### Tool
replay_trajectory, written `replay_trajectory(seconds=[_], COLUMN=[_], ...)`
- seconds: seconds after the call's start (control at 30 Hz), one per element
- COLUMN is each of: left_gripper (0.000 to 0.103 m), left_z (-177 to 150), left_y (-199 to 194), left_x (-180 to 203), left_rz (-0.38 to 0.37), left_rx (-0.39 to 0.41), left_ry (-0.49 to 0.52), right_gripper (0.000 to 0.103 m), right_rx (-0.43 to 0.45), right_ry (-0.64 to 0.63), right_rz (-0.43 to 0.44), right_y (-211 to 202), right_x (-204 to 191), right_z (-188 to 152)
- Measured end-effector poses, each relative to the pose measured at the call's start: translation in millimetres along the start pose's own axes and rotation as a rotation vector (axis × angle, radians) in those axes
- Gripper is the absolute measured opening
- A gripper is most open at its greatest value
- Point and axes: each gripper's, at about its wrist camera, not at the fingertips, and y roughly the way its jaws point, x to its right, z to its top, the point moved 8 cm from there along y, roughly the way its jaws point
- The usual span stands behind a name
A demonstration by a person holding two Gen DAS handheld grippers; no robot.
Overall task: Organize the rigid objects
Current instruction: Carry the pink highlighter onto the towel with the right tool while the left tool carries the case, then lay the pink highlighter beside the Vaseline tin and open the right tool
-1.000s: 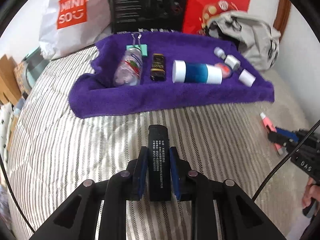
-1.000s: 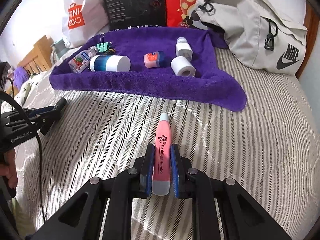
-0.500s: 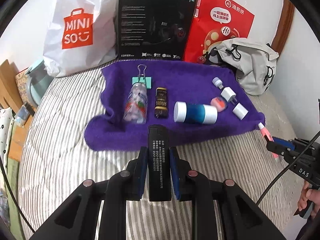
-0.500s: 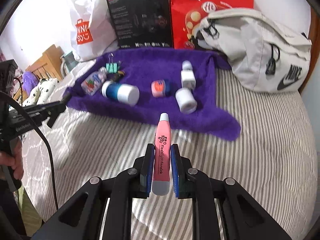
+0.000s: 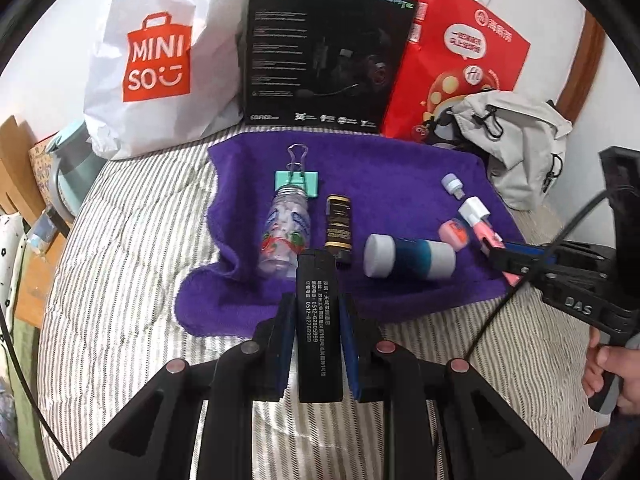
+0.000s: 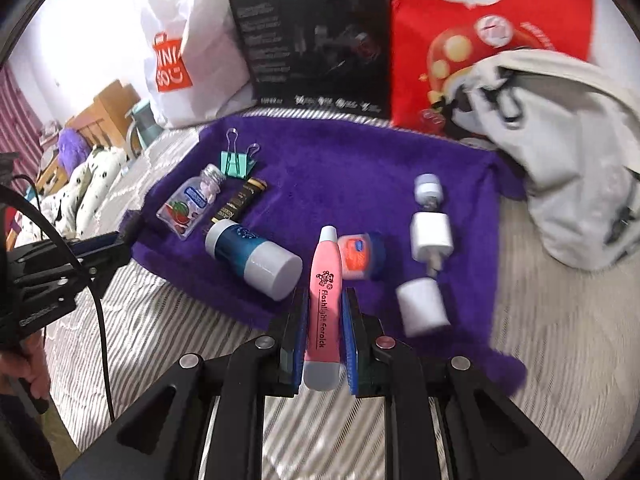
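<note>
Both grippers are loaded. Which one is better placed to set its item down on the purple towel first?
Right, I'd say. The right gripper already holds its pink flashlight pen over the purple towel, near the lip balm jar. The left gripper's black bar is only at the towel's near edge.

Left gripper: my black two-finger left gripper with blue pads point(image 5: 318, 320) is closed on a flat black rectangular bar point(image 5: 319, 320), which I see held lengthwise and pointing forward, level with the fingers.
Left gripper from the other side: in the right wrist view I see it point(image 6: 120, 246) at the left edge, pointing inward, with a hand point(image 6: 30, 364) below it on the grip.
Right gripper: my black two-finger right gripper with blue pads point(image 6: 323, 322) is clamped on a pink tube-shaped flashlight earpick point(image 6: 325, 300), white tip forward.
Right hand: my bare right hand point(image 5: 612, 372) wraps the handle at the far right of the left wrist view.
</note>
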Motion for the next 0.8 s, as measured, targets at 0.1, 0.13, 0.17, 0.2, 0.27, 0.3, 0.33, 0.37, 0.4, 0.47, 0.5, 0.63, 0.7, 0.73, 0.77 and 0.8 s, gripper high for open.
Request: replay_trajectory(seconds=[0.1,0.13,0.17,0.2,0.27,0.3,0.33,0.37,0.4,0.47,0.5,0.63,0.7,0.73,0.77,0.8], left_gripper=[0.021,0.021,0.021,0.021,0.021,0.021,0.021,0.021,0.021,0.021,0.021,0.021,0.021,0.021,0.021,0.021], left_z=[0.5,0.6,0.7,0.9,1.5,1.6,1.4,1.6,1.7,1.6,1.6,1.6,1.8,2.0,1.9,2.0], left_y=[3.1,3.6,4.6,5.1,6.3,6.6,6.2,6.1,6.9,9.2,10.1,12.3,13.7,13.4,14.4,14.5], left_x=[-6.6,-7.8,-9.3,-10.3,-11.3,-11.7,-11.8,-11.5,-11.5,-10.7,-10.5,-10.1,-9.2,-9.3,-8.0,-7.8], left_rz=[-0.011,-0.012,-0.013,-0.016,-0.023,-0.024,-0.023,-0.023,-0.025,-0.028,-0.028,-0.032,-0.032,-0.033,-0.034,-0.035], left_rx=[-0.006,-0.007,-0.009,-0.009,-0.010,-0.011,-0.010,-0.010,-0.012,-0.017,-0.018,-0.023,-0.025,-0.026,-0.026,-0.028], left_ry=[-0.017,-0.020,-0.021,-0.023,-0.023,-0.024,-0.026,-0.026,-0.026,-0.025,-0.027,-0.030,-0.030,-0.029,-0.029,-0.028], right_gripper=[0.017,0.017,0.017,0.017,0.017,0.017,0.017,0.017,0.017,0.017,0.017,0.017,0.017,0.017,0.017,0.017], right_rx=[-0.038,-0.051,-0.060,-0.067,-0.067,-0.065,-0.066,-0.066,-0.069,-0.082,-0.090,-0.086,-0.086,-0.088,-0.088,-0.089], right_ry=[-0.021,-0.026,-0.026,-0.022,-0.017,-0.012,-0.012,-0.013,-0.016,-0.037,-0.051,-0.068,-0.082,-0.088,-0.096,-0.105], right_rz=[0.003,0.002,-0.001,-0.006,-0.009,-0.008,-0.008,-0.009,-0.011,-0.024,-0.030,-0.033,-0.031,-0.029,-0.027,-0.023], right_y=[19.2,25.5,30.1,34.5,38.4,39.3,40.2,41.3,43.3,49.2,53.0,54.2,55.0,54.8,55.2,55.1], right_x=[-5.7,-7.5,-8.3,-8.4,-8.4,-8.2,-8.0,-7.6,-7.2,-7.2,-7.3,-7.8,-8.3,-8.5,-8.0,-7.8], right_z=[2.8,3.6,3.6,3.3,2.9,3.4,4.2,5.3,5.5,4.9,4.2,6.6,6.7,6.5,6.8,6.4])
